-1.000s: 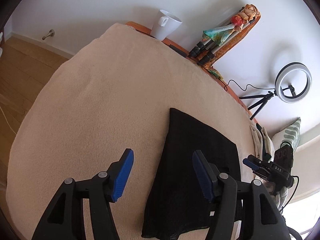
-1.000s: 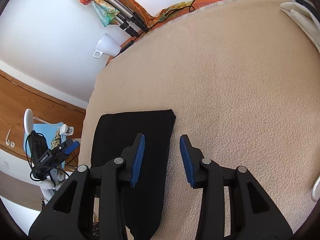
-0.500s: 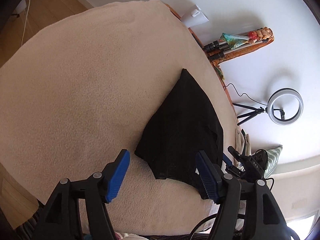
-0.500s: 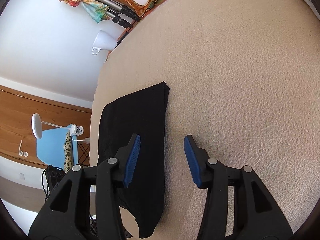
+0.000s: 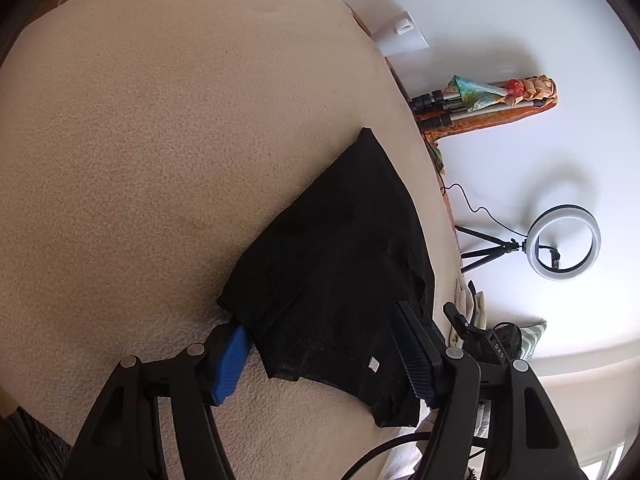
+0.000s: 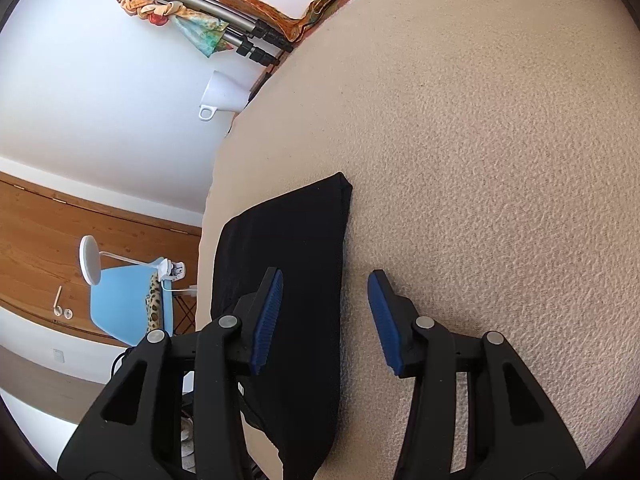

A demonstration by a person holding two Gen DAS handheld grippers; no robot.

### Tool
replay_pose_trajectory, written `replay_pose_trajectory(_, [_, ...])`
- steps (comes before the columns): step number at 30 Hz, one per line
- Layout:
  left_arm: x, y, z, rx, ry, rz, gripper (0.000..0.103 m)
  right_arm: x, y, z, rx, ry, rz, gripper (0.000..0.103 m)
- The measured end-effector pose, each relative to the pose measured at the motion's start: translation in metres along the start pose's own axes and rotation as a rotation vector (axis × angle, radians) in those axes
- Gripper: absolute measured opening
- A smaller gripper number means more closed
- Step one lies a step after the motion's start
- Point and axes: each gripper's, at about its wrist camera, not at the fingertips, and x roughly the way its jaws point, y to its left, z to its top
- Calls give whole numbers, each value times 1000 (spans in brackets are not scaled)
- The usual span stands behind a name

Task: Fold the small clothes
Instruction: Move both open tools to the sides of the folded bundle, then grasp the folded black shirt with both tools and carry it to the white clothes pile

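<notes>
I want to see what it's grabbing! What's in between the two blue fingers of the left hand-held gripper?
The folded black garment lies between the open fingers of the left hand-held gripper, on the beige blanket, in the left wrist view.

A room in a home, table under a beige fleece blanket [image 6: 480, 160] against a white wall, white mug [image 6: 224, 94] at the far edge, ring light [image 5: 564, 242] on a small tripod, wooden floor [image 6: 36, 240], blue chair [image 6: 120, 304], patterned cushion [image 5: 532, 340].
</notes>
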Motion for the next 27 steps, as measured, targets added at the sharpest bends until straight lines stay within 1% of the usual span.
replay_pose_trajectory(3, [7,-7,1,2,-15,1,68,5,3,5,0,-5,10,46])
replay_pose_trajectory(7, [17,-15,5,6,-29,6,63,13,7,11,-9,-7,25,43])
replay_pose_trajectory(10, [26,-19,8,8,-26,12,50,21,9,15,-6,-10,33,41])
replay_pose_trajectory(12, [28,-21,10,16,-35,29,39,25,11,17,3,-13,39,40])
replay_pose_trajectory(13, [30,-22,10,25,-38,45,30,26,12,17,2,-16,40,39])
replay_pose_trajectory(14, [30,-22,10,27,-46,52,25,28,14,18,-2,-14,39,37])
replay_pose_trajectory(15, [31,-23,10,34,-51,57,22,31,15,18,-5,-11,28,30])
replay_pose_trajectory(16, [31,-25,10,51,-56,69,14,33,16,18,-9,-7,15,25])
replay_pose_trajectory(17, [31,-28,9,76,-64,80,10,35,18,17,-14,-8,8,23])
replay_pose_trajectory(19, [27,-36,8,126,-81,89,10,36,22,16,-26,-6,-8,11])
replay_pose_trajectory(22, [21,-46,5,185,-107,89,8,32,34,17,-61,-26,-25,7])
replay_pose_trajectory(25, [18,-48,3,203,-111,79,7,24,51,16,-111,-47,-27,6])
replay_pose_trajectory(27, [16,-48,1,199,-110,60,7,20,62,15,-142,-58,-29,6])
